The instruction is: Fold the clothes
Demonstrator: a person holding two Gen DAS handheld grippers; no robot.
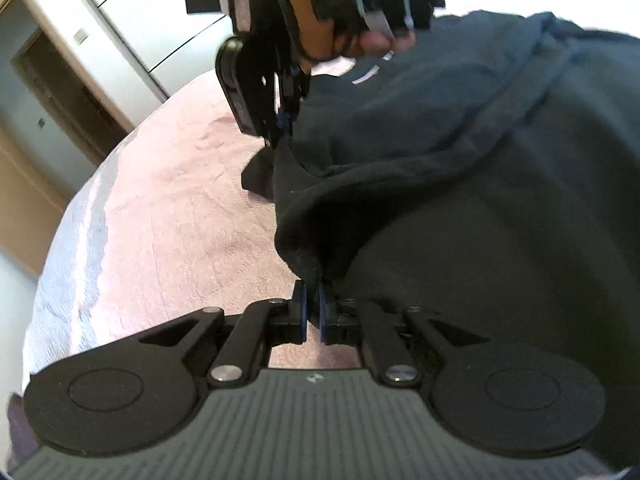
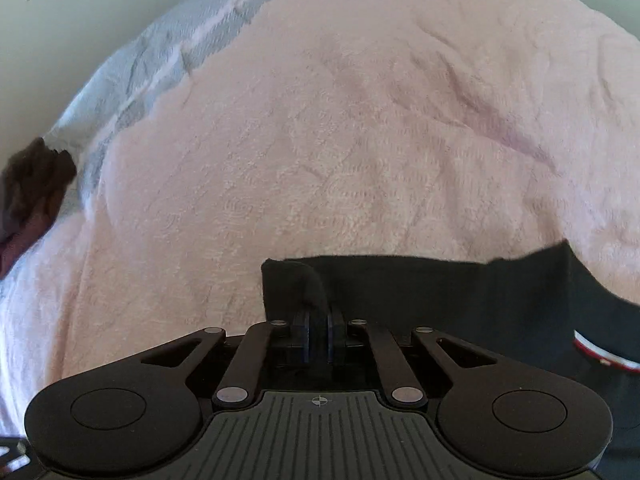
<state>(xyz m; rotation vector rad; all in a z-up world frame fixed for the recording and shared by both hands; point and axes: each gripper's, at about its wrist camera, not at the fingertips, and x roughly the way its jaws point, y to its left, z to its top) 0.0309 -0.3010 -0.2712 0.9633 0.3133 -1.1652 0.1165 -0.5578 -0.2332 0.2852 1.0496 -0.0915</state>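
Left wrist: left gripper pinches a fold of the dark garment lifted over the pink bedspread; right gripper, in a hand, grips the same edge | Right wrist: right gripper clamps the garment's corner above the bedspread.

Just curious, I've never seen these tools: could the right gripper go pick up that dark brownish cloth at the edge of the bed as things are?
Probably not yet. The right gripper is shut on the dark garment, and the brownish cloth lies well off to its left.
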